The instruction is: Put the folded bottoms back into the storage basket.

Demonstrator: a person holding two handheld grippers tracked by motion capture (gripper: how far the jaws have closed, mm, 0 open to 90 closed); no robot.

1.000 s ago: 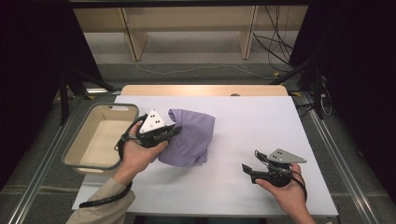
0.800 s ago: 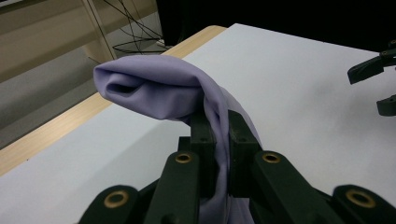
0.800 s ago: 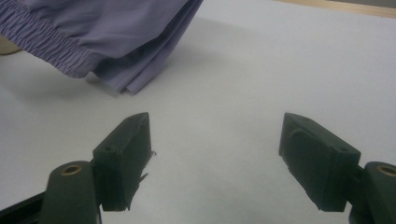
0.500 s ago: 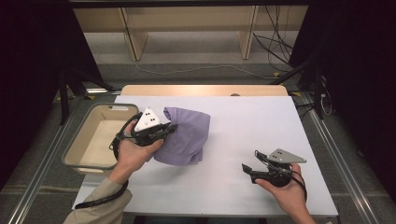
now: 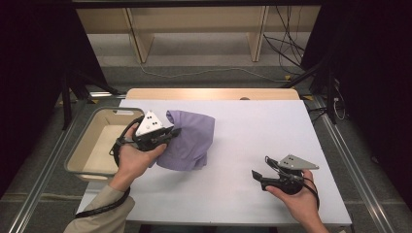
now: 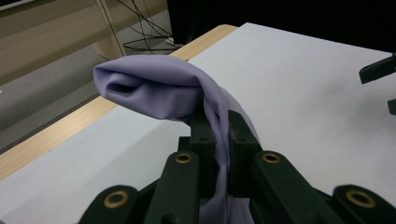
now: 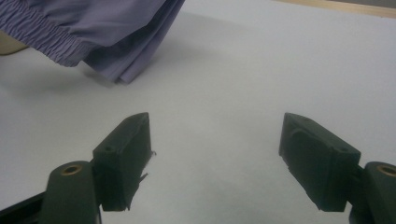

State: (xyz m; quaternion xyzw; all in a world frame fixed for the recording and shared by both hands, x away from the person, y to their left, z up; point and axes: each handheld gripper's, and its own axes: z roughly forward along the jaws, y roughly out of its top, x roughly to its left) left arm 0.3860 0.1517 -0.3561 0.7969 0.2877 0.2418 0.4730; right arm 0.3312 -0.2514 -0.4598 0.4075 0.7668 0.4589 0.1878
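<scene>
The left gripper hides part of the purple cloth pinched between its jaws, the rest draping ahead over the counter, well beyond the right gripper whose jaws stand spread.

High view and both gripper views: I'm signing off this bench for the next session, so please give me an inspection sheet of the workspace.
Surface: white table with a wooden strip along the far edge, bare apart from the items below.
Job's things: purple garment, bunched and partly lifted; beige bin at the table's left side, nothing seen inside.
Clutter: nothing seen.
Grippers: left gripper shut on the purple garment, the cloth pinched between its jaws; right gripper open, nothing between its jaws, low over the table near the front right.
Cables: black cable trailing from the left gripper; loose cables on the floor beyond the table.
Surroundings: wooden shelving behind; dark curtains at both sides.
</scene>
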